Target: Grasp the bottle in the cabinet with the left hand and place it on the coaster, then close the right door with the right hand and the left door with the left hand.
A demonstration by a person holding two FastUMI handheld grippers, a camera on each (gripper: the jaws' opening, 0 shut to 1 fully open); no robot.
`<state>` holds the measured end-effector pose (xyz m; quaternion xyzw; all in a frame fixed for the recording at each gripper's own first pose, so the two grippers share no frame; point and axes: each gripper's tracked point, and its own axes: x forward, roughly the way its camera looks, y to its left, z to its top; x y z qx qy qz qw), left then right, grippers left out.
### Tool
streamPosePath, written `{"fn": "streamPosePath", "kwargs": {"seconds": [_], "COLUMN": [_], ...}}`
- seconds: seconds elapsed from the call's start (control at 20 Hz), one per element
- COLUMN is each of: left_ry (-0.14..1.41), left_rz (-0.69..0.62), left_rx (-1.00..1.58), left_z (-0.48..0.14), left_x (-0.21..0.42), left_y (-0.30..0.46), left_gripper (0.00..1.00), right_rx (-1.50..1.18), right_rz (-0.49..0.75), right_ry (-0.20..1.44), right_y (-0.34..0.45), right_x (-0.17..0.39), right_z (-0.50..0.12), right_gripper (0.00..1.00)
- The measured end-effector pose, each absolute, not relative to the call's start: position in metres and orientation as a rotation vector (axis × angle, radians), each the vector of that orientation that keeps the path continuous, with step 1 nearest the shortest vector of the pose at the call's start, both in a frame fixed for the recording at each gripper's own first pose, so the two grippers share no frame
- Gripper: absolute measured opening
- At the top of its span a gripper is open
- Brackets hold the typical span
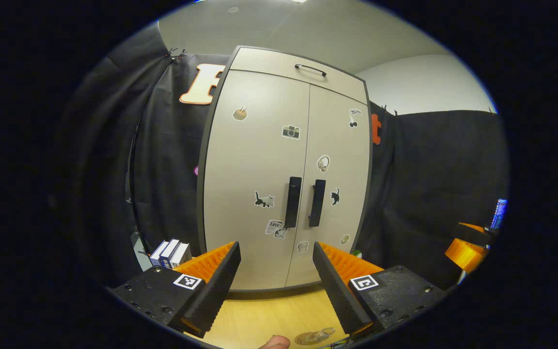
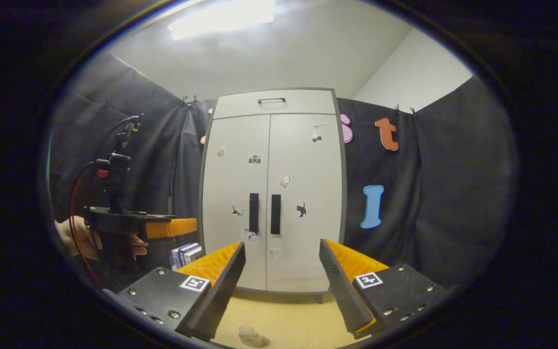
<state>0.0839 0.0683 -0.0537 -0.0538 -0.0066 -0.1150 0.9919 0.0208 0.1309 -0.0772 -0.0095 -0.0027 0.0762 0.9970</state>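
The pale cabinet (image 1: 259,160) stands straight ahead with both doors shut, its two dark handles (image 1: 304,202) side by side. My left gripper (image 1: 275,247) is open and holds nothing, a short way back from the doors. A clear bottle (image 1: 315,335) stands on the wooden table at the bottom edge, under my fingers; I cannot make out the coaster beneath it. In the right gripper view the same shut cabinet (image 2: 271,194) sits farther off. My right gripper (image 2: 282,244) is open and holds nothing. The bottle (image 2: 250,335) is low at the edge there.
Several books (image 1: 170,253) stand left of the cabinet on the wooden table (image 1: 269,315). A hand (image 2: 73,237) holds the left gripper (image 2: 182,226) at the left of the right gripper view. The right gripper (image 1: 468,249) shows far right. Black cloth walls surround the cabinet.
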Motion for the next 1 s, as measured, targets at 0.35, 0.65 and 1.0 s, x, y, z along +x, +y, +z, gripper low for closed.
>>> {"fn": "streamPosePath", "kwargs": {"seconds": [0.35, 0.65, 1.0], "left_ry": [-0.132, -0.139, -0.1], "left_rz": [-0.217, -0.208, -0.185], "left_rx": [-0.038, -0.037, -0.038], "left_z": [-0.027, -0.022, -0.024], "left_x": [0.076, 0.072, 0.077], "left_y": [0.078, 0.067, 0.041], "left_gripper": [0.95, 0.95, 0.95], "right_rx": [0.016, 0.037, 0.056], "right_rz": [0.186, 0.192, 0.189], "right_ry": [-0.023, -0.037, -0.065], "right_y": [0.147, 0.13, 0.09], "right_x": [0.034, 0.042, 0.044], "right_z": [-0.074, -0.066, -0.047], "right_gripper": [0.94, 0.94, 0.94]}}
